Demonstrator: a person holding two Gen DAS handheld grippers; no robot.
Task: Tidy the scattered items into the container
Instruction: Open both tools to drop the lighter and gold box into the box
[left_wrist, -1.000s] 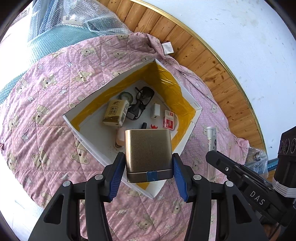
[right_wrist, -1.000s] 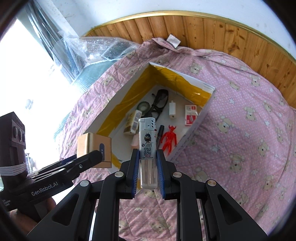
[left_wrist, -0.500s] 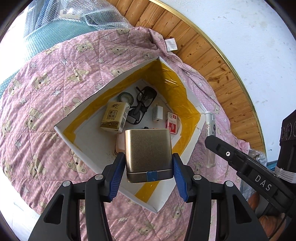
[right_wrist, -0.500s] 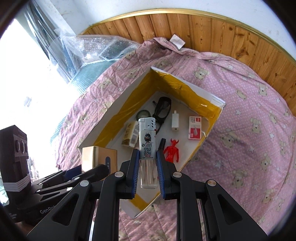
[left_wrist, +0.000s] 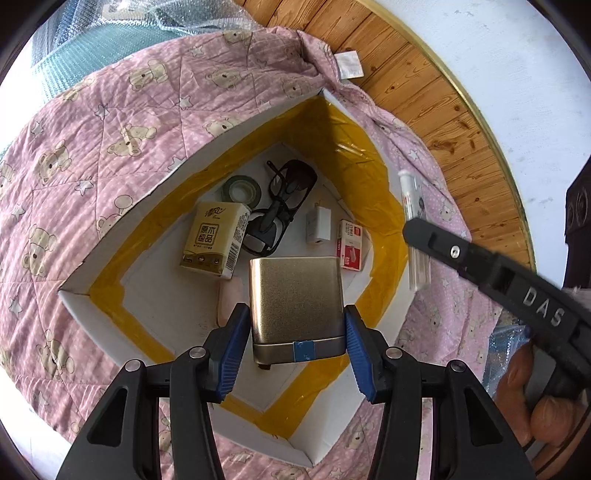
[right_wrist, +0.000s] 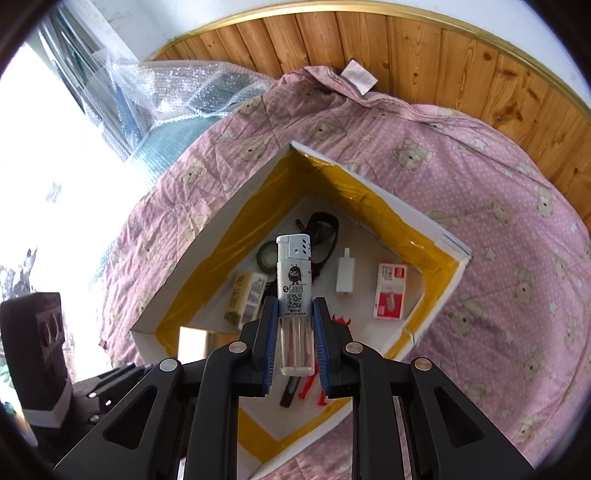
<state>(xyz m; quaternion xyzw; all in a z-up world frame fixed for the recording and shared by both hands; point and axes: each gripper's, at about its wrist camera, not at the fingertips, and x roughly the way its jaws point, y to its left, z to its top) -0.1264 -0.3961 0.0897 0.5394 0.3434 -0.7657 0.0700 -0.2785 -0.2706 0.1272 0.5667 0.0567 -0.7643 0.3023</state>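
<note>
A white box (left_wrist: 122, 218) lined with yellow tape lies open on a pink bear quilt. My left gripper (left_wrist: 295, 339) is shut on a gold metal tin (left_wrist: 295, 299) and holds it above the box's near half. My right gripper (right_wrist: 295, 343) is shut on a white lighter (right_wrist: 294, 280) over the same box (right_wrist: 424, 218); that lighter (left_wrist: 413, 221) also shows at the right of the left wrist view. Inside lie a tissue pack (left_wrist: 216, 240), black glasses (left_wrist: 280, 206), a tape roll (left_wrist: 242, 190), a white charger (left_wrist: 318, 225), a red-and-white packet (left_wrist: 350, 249) and a red figure (right_wrist: 341, 319).
The pink quilt (right_wrist: 498, 206) spreads around the box. Bubble wrap (right_wrist: 177, 96) and teal padding lie at the far left. A wooden panel (right_wrist: 443, 55) and white wall stand behind. A hand (left_wrist: 535, 398) holds the right gripper's handle at the right edge.
Both grippers have moved forward and lower over the box, which now looks larger. The tin and the lighter stay held.
</note>
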